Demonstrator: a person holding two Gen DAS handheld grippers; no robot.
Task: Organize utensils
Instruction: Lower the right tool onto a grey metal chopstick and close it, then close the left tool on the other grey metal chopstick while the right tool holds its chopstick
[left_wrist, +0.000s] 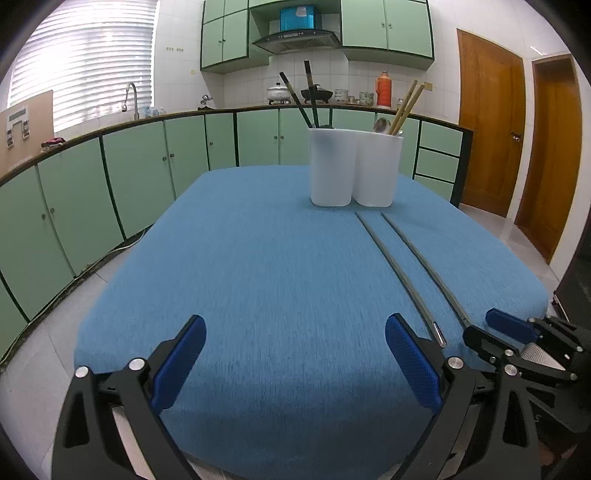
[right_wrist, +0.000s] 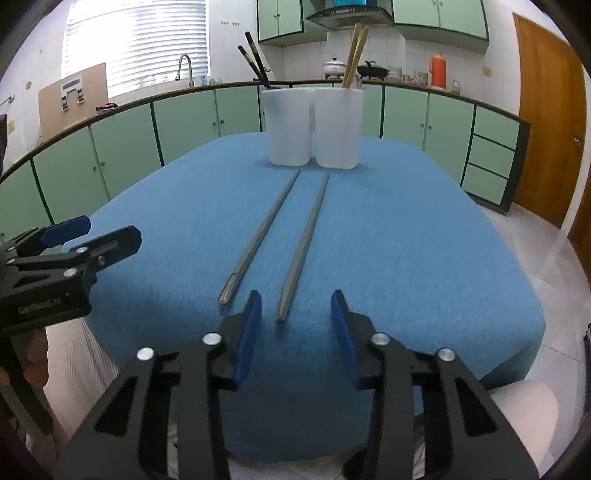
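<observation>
— Where are the chopsticks?
— Two grey metal chopsticks (right_wrist: 291, 251) lie side by side on the blue desk (right_wrist: 406, 240), pointing at the two white holders (right_wrist: 314, 127).
— And the right hand-held gripper (right_wrist: 295, 314)?
— Jaws narrowed but apart, astride the near tip of the right chopstick — pads not touching it.
— Left hand-held gripper (left_wrist: 295, 332)?
— Spread wide, nothing between.

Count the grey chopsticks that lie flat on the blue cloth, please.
2. The left chopstick and the right chopstick lie side by side, in front of the white cups. None seems hidden.
</observation>
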